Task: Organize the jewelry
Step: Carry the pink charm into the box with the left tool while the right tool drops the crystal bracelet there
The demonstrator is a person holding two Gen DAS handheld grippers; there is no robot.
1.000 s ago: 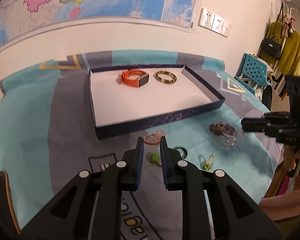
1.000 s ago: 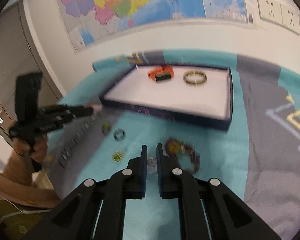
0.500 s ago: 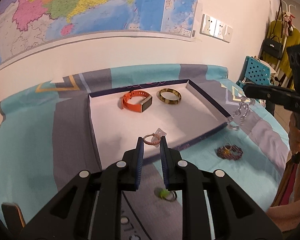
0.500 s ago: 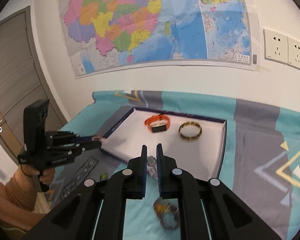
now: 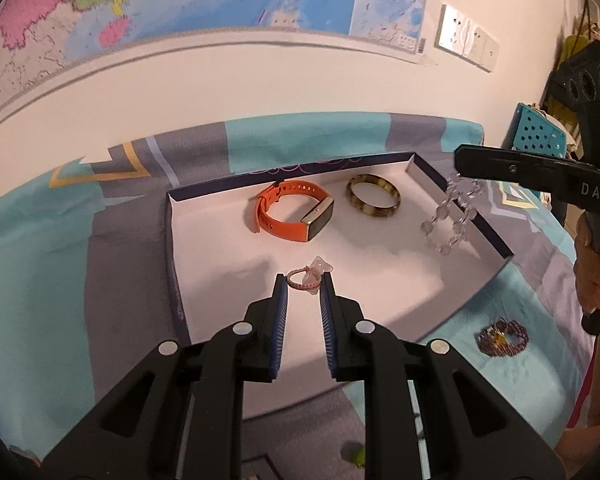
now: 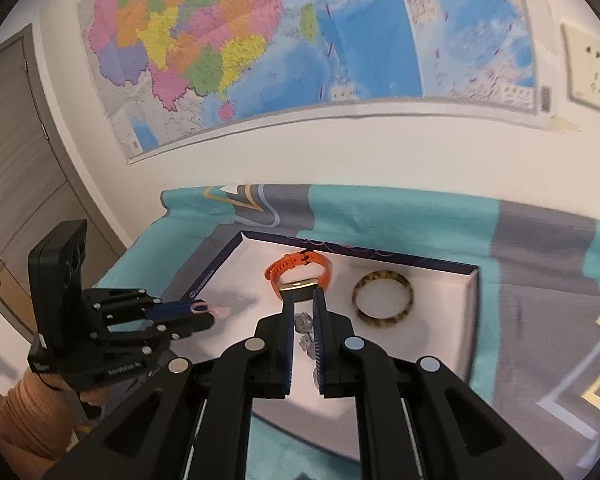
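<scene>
Both grippers have been carried from above the loose pieces on the cloth to above the tray [image 5: 496, 236], each with its piece kept pinched. The left gripper [image 5: 304, 282] is clamped on a small pink braided ring [image 5: 304, 279], held over the tray's near edge. The right gripper [image 6: 303, 300] is closed on a clear bead bracelet [image 5: 450, 220], which is seen hanging from its tips above the tray's right edge.

Inside the tray, toward its far edge, an orange watch [image 5: 292, 212] and a mottled bangle [image 5: 374, 200] are laid side by side, apart from each other; the rest of the white floor is bare.

On the cloth [image 5: 32, 280], off the tray's near right corner, a dark beaded bracelet [image 5: 502, 336] is shown only in the left wrist view, along with a small green piece [image 5: 358, 456] at the bottom edge. A door [image 6: 16, 168] and an orange sleeve [image 6: 16, 412] are shown only in the right wrist view, where the clear beads [image 6: 304, 326] are partly hidden between the fingers.
</scene>
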